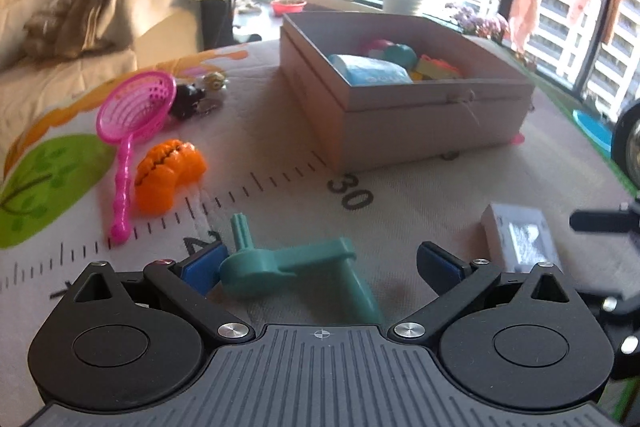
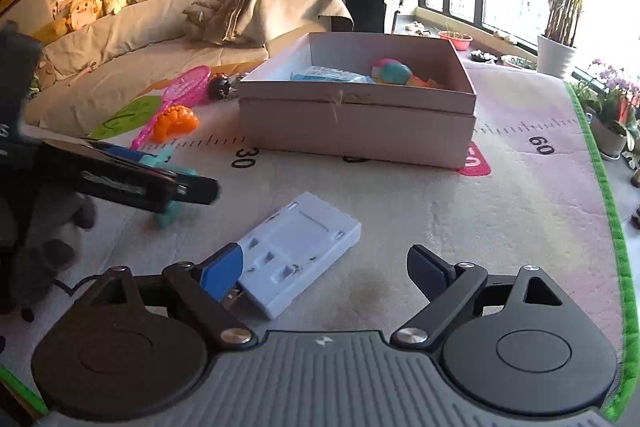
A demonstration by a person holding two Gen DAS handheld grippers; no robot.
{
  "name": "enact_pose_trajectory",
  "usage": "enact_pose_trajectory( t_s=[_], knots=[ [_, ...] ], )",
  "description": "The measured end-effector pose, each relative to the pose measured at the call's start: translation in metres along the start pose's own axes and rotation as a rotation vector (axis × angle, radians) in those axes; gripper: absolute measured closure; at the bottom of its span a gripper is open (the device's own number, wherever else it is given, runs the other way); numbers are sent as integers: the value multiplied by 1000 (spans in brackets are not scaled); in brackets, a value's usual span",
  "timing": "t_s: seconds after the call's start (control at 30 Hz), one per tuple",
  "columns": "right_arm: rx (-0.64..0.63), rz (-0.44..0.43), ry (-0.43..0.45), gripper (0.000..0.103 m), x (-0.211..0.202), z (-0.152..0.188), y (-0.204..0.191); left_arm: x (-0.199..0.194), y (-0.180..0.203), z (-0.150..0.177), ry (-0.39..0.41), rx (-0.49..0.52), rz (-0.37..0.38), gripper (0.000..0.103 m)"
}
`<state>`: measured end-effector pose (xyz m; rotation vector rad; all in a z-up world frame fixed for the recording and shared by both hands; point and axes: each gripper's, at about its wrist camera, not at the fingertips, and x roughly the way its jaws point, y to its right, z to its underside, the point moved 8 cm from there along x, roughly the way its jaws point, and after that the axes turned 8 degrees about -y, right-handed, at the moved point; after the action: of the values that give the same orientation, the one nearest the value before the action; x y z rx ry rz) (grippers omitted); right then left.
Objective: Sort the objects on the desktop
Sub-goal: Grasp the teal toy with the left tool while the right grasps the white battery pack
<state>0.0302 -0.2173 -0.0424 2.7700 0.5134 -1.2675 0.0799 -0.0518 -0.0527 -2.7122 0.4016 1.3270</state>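
A teal plastic toy (image 1: 296,269) lies on the mat between the open fingers of my left gripper (image 1: 320,263), close to the left pad; it also shows in the right wrist view (image 2: 168,163) under that gripper. A white flat case (image 2: 298,251) lies on the mat between the open fingers of my right gripper (image 2: 326,267), its near end by the left pad; it also shows in the left wrist view (image 1: 520,237). An open cardboard box (image 1: 400,107) (image 2: 356,115) holds several colourful toys.
A pink toy sieve (image 1: 134,111), an orange toy (image 1: 168,175) and a small black toy (image 1: 188,101) lie at the mat's left. The mat (image 2: 480,203) has a ruler print and a green edge (image 2: 612,227) at right. A sofa stands behind.
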Motion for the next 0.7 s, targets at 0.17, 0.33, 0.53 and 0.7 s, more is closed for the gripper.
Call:
enact_pose_trajectory(
  t_s=[0.17,0.33,0.53,0.7],
  knots=[
    [6,-39,-6,13,8,-3,-11,-11,-9,15,8,40,-60,1],
    [-94,11,13,26,19,-6,-35,-21,-31,24,6,7,-107,1],
    [-115,142,33,34,13,-7,-11,-27,-40,23,24,-28,-70,1],
    [-6,85,5,34,8,-8,10,-16,-23,4,56,21,-62,1]
  ],
)
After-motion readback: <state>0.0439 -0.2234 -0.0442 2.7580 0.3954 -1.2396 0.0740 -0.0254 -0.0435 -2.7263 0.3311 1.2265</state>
